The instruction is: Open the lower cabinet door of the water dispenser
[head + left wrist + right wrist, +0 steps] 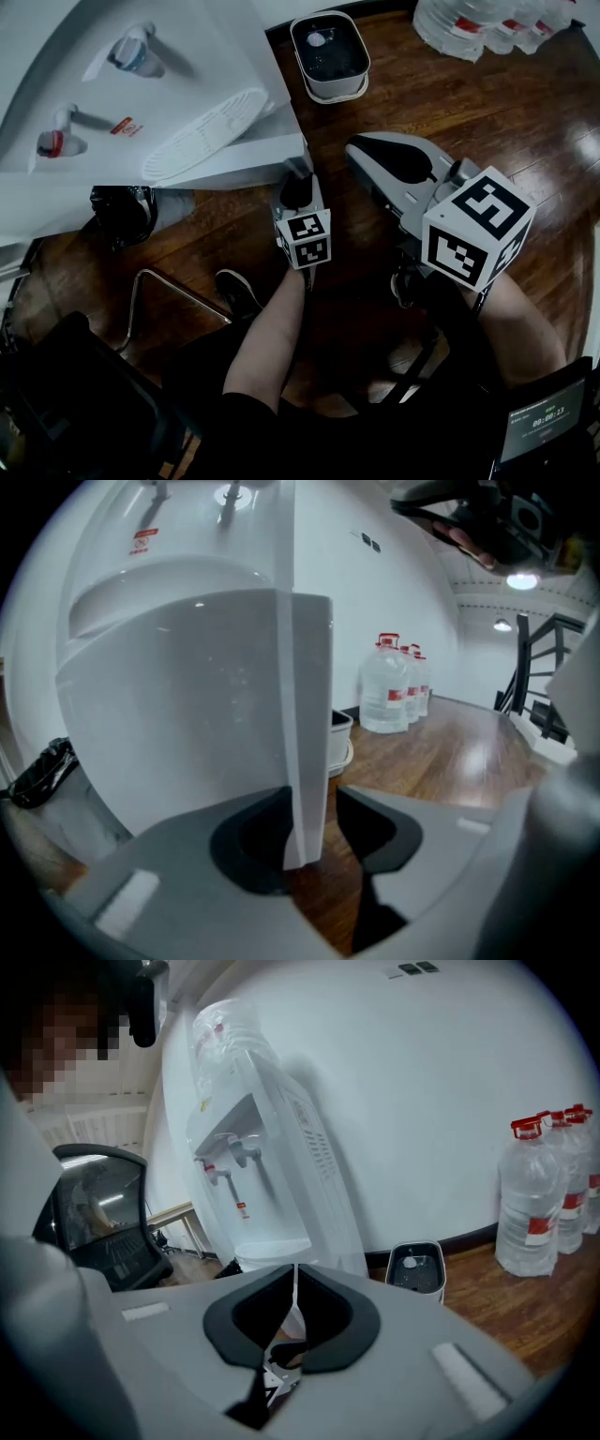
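Note:
The white water dispenser (141,94) stands at the upper left of the head view, its two taps facing me. Its lower cabinet door (253,161) is swung out from the body. My left gripper (298,190) is at the door's free edge. In the left gripper view, that edge (306,714) stands upright between the two dark pads, and my left gripper (309,827) is shut on it. My right gripper (356,147) hangs to the right of the door, apart from it. In its own view, my right gripper (294,1283) is shut with nothing held, pointing toward the dispenser (258,1176).
A small white bin (330,56) sits on the wood floor just right of the dispenser. Several large water bottles (487,23) stand at the far right. A black bag (122,211) lies under the dispenser's left side. A chair (56,394) and a metal frame (159,291) are near my feet.

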Action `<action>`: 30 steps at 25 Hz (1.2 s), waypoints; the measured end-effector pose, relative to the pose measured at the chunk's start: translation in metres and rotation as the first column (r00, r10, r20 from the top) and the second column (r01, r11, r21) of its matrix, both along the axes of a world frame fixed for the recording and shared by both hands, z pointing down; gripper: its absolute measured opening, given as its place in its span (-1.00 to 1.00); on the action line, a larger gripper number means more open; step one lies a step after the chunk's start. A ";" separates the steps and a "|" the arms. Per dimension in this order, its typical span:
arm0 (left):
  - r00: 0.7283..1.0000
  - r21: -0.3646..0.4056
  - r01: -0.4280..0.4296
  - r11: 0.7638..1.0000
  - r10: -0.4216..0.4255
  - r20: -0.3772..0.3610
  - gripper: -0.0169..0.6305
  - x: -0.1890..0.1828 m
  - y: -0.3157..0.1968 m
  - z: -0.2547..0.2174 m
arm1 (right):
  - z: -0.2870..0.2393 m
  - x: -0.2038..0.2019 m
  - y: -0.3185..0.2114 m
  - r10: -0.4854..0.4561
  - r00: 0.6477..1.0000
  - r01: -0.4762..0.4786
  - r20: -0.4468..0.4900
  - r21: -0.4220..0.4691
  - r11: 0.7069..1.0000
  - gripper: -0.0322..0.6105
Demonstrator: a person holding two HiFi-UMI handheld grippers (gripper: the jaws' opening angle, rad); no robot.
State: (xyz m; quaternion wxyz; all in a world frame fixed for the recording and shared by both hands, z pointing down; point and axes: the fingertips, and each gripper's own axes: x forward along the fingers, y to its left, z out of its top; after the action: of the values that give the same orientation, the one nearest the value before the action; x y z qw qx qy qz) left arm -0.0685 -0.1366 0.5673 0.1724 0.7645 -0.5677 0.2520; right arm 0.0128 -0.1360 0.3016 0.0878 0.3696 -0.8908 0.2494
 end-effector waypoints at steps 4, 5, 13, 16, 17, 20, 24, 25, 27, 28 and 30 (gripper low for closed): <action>1.000 0.005 -0.002 1.000 0.002 -0.013 -0.45 0.001 -0.021 -0.001 | 0.000 -0.001 -0.009 0.014 1.000 -0.014 -0.009 0.002 1.000 -0.85; 1.000 0.005 -0.002 1.000 0.002 -0.014 -0.45 0.000 -0.026 0.000 | 0.001 -0.001 -0.011 0.018 1.000 -0.018 -0.009 -0.001 1.000 -0.85; 0.986 -0.059 0.131 0.990 -0.136 -0.099 -0.28 -0.006 -0.029 -0.005 | 0.005 -0.002 -0.017 0.037 0.999 -0.036 0.012 -0.036 0.999 -0.85; 0.924 -0.145 0.295 0.944 -0.321 -0.208 -0.28 -0.023 -0.022 -0.004 | 0.005 -0.007 -0.012 0.015 0.999 -0.014 0.032 -0.044 0.999 -0.85; 0.908 -0.152 0.327 0.933 -0.354 -0.224 -0.28 -0.028 -0.023 -0.004 | 0.004 -0.009 -0.011 0.007 0.999 -0.006 0.032 -0.041 0.999 -0.85; 0.915 -0.127 0.329 0.936 -0.349 -0.204 -0.27 -0.028 -0.033 -0.005 | 0.006 -0.009 -0.006 -0.008 0.999 0.010 0.036 -0.045 0.999 -0.85; 0.903 -0.119 0.366 0.923 -0.383 -0.193 -0.36 -0.032 -0.046 -0.005 | 0.004 0.001 -0.004 0.003 0.998 0.001 0.063 -0.054 0.999 -0.85; 0.898 -0.115 0.379 0.918 -0.395 -0.193 -0.36 -0.032 -0.050 -0.005 | 0.002 0.005 -0.005 0.009 0.997 -0.005 0.080 -0.055 0.998 -0.85; 0.887 -0.107 0.405 0.908 -0.419 -0.193 -0.36 -0.033 -0.056 -0.006 | -0.005 0.013 -0.007 0.024 0.992 -0.016 0.124 -0.061 0.998 -0.85; 0.882 -0.104 0.417 0.903 -0.429 -0.193 -0.36 -0.033 -0.058 -0.006 | -0.008 0.017 -0.007 0.031 0.989 -0.022 0.144 -0.064 0.998 -0.85; 0.878 -0.095 0.429 0.898 -0.439 -0.189 -0.36 -0.033 -0.059 -0.006 | -0.011 0.023 -0.008 0.043 0.986 -0.032 0.162 -0.066 0.997 -0.85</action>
State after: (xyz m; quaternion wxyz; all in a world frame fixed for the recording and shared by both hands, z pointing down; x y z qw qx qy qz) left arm -0.1017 -0.1958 0.5618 0.3016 0.6350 -0.6971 0.1410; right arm 0.0359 -0.1437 0.2901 0.0213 0.3616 -0.8796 0.3084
